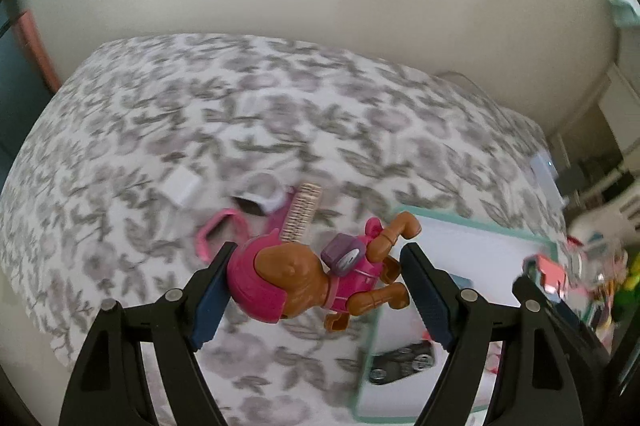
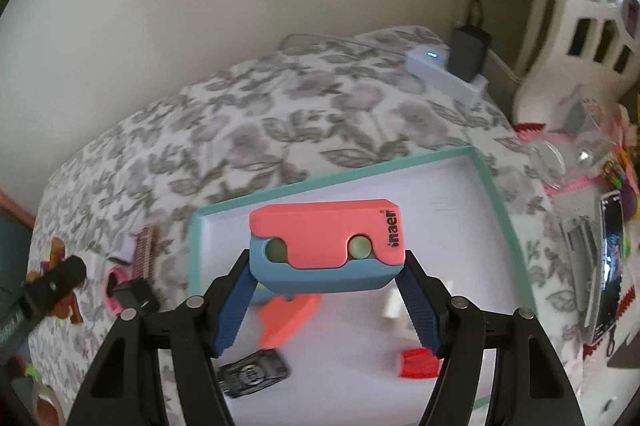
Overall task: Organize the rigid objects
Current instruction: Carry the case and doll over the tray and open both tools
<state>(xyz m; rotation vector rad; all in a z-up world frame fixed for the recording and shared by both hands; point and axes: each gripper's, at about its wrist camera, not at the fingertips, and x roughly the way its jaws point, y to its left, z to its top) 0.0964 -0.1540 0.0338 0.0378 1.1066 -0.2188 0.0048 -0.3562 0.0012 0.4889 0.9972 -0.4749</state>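
Note:
My left gripper (image 1: 316,274) is shut on a pink and brown toy dog figure (image 1: 304,278) and holds it above the floral bedspread, just left of a white tray with a teal rim (image 1: 480,226). My right gripper (image 2: 326,272) is shut on a coral and blue block toy (image 2: 326,246) and holds it over the same tray (image 2: 336,174). In that tray lie a coral piece (image 2: 286,322), a small red piece (image 2: 418,364), a black toy car (image 2: 254,374) and a white piece (image 2: 394,306). The right gripper also shows at the right edge of the left wrist view (image 1: 548,274).
On the bedspread lie a pink ring (image 1: 218,230), a brown comb-like piece (image 1: 302,212), a white cup-like piece (image 1: 262,196) and a white block (image 1: 182,186). A white power strip with a black plug (image 2: 448,70) sits at the bed's far corner. Cluttered toys and a phone (image 2: 610,258) lie at the right.

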